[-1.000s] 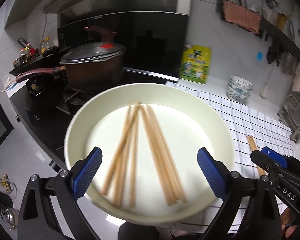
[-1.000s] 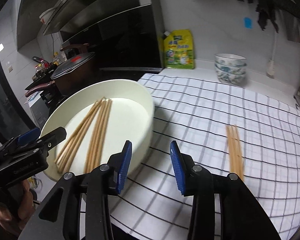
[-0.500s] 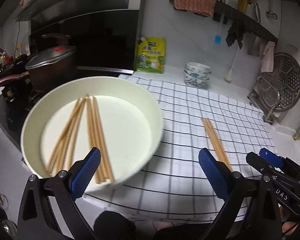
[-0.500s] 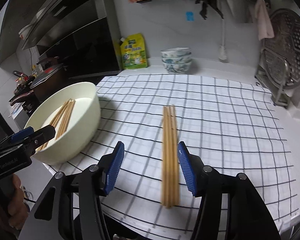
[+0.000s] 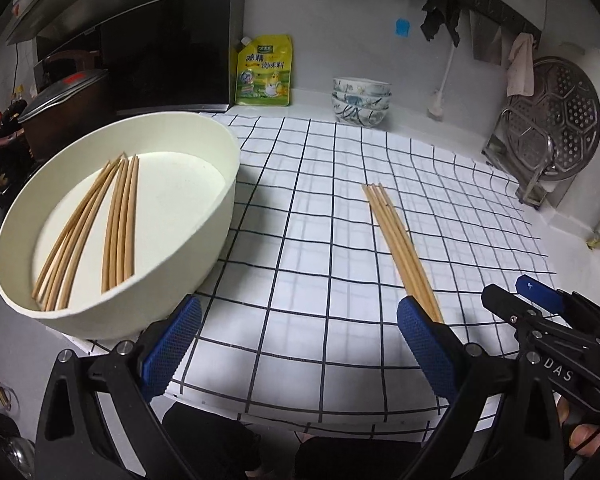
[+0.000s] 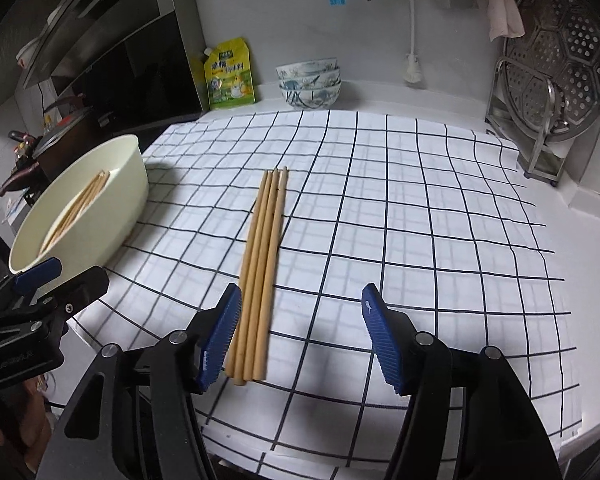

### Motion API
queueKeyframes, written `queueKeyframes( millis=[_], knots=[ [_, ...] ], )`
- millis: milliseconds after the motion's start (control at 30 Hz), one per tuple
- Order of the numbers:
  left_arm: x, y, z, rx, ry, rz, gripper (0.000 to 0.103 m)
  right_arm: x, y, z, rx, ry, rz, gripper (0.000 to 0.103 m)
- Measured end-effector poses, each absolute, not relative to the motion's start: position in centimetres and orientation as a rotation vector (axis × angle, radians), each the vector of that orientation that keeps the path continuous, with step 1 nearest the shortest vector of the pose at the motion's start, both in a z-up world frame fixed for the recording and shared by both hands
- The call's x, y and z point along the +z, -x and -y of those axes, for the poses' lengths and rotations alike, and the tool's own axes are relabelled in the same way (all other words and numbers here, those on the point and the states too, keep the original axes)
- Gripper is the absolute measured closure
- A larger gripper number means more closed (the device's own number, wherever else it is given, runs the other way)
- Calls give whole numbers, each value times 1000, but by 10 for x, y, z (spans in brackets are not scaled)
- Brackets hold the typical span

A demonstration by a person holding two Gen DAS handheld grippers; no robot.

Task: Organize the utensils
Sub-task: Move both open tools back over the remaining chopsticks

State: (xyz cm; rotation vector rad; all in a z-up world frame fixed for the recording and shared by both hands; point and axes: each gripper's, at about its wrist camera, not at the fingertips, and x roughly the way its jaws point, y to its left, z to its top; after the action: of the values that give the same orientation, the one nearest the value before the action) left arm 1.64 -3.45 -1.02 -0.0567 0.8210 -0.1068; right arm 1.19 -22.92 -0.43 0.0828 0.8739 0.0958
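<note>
A cream round basin (image 5: 204,240) stands at the left end of a checked cloth (image 5: 332,220) and holds several wooden chopsticks (image 5: 118,224). It also shows in the right wrist view (image 6: 112,208). A bundle of several chopsticks (image 6: 262,256) lies on the cloth's middle; it also shows in the left wrist view (image 5: 400,248). My left gripper (image 5: 300,344) is open and empty, between basin and bundle. My right gripper (image 6: 300,332) is open and empty, with the bundle's near end beside its left finger (image 6: 220,336).
Stacked patterned bowls (image 5: 360,100) and a yellow seasoning pouch (image 5: 264,72) stand at the back wall. A metal steamer rack (image 6: 556,72) stands at the right. A lidded pot (image 5: 60,108) sits on the stove to the left. The counter's front edge is just below both grippers.
Both grippers have swung right, away from the basin and toward the loose chopstick bundle. The right gripper has opened wider and now has the bundle's near end beside its left finger.
</note>
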Motion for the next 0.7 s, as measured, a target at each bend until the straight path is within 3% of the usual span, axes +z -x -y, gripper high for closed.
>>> queueKeyframes(
  millis=[700],
  knots=[
    [-44,-40,46,-54,62,-930,6,-49,-68,212,120,69,-996,43]
  ],
)
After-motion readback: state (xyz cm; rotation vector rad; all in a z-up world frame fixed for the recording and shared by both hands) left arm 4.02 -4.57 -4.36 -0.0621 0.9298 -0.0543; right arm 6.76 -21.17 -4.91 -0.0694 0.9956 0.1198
